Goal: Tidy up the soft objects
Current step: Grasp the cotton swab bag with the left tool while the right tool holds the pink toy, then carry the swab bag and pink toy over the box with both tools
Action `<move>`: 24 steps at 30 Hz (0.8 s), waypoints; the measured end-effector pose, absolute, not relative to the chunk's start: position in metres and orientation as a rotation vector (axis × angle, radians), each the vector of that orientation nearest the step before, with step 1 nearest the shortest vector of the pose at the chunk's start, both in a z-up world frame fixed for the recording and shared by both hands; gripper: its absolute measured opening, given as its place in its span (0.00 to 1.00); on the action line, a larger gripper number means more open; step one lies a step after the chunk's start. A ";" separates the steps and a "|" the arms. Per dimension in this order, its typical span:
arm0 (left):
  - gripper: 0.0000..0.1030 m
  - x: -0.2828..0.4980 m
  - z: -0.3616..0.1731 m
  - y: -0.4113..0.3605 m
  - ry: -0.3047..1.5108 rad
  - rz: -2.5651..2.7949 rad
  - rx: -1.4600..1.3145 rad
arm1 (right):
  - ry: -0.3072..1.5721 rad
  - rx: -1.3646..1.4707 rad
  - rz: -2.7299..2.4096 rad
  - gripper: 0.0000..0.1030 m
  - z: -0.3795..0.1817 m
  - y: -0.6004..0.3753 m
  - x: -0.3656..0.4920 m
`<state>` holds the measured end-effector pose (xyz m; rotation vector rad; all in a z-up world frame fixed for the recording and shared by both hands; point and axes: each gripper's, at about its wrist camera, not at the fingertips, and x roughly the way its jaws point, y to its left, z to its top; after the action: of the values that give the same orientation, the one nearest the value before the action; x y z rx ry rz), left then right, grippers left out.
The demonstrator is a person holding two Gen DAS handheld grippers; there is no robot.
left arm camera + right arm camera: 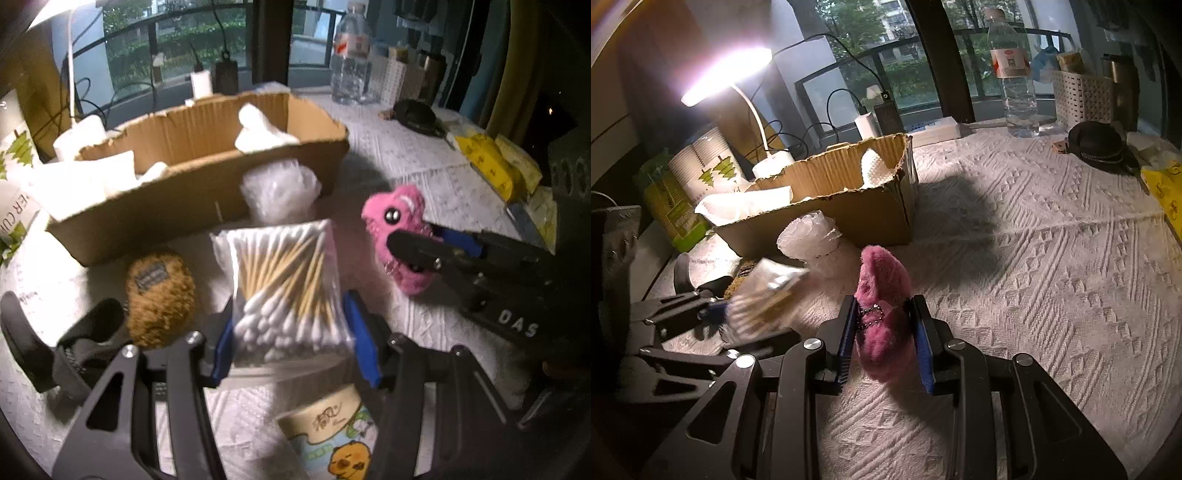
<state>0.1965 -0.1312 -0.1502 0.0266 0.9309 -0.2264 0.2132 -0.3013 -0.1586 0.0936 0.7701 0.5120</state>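
A clear bag of cotton swabs sits between the blue pads of my left gripper, and both pads touch its sides. In the right wrist view that bag looks blurred and tilted in the left gripper. My right gripper is shut on a pink plush toy and holds it above the white cloth. The same toy shows its eyes in the left wrist view. A brown plush lies left of the bag. Behind them stands an open cardboard box with white soft items inside.
A crumpled clear plastic wad leans on the box front. A tissue pack lies under my left gripper. A water bottle, white basket, black pouch and yellow packs stand at the back right. A lit lamp is at left.
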 end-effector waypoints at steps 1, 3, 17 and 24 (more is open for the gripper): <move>0.53 0.195 -0.147 -0.130 0.923 -0.227 0.025 | 0.769 0.092 0.512 0.30 -0.158 -0.301 0.213; 0.53 0.193 -0.141 -0.128 0.907 -0.228 0.023 | 0.766 0.089 0.511 0.30 -0.157 -0.300 0.212; 0.53 0.183 -0.104 -0.103 0.797 -0.229 -0.013 | 0.726 0.049 0.518 0.30 -0.133 -0.286 0.204; 0.53 0.181 -0.092 -0.090 0.759 -0.215 -0.023 | 0.710 0.029 0.524 0.30 -0.123 -0.275 0.200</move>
<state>0.1809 -0.0895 -0.0918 -0.0229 0.7588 -0.2149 0.2003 -0.2746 -0.1233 0.0287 0.7097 0.5239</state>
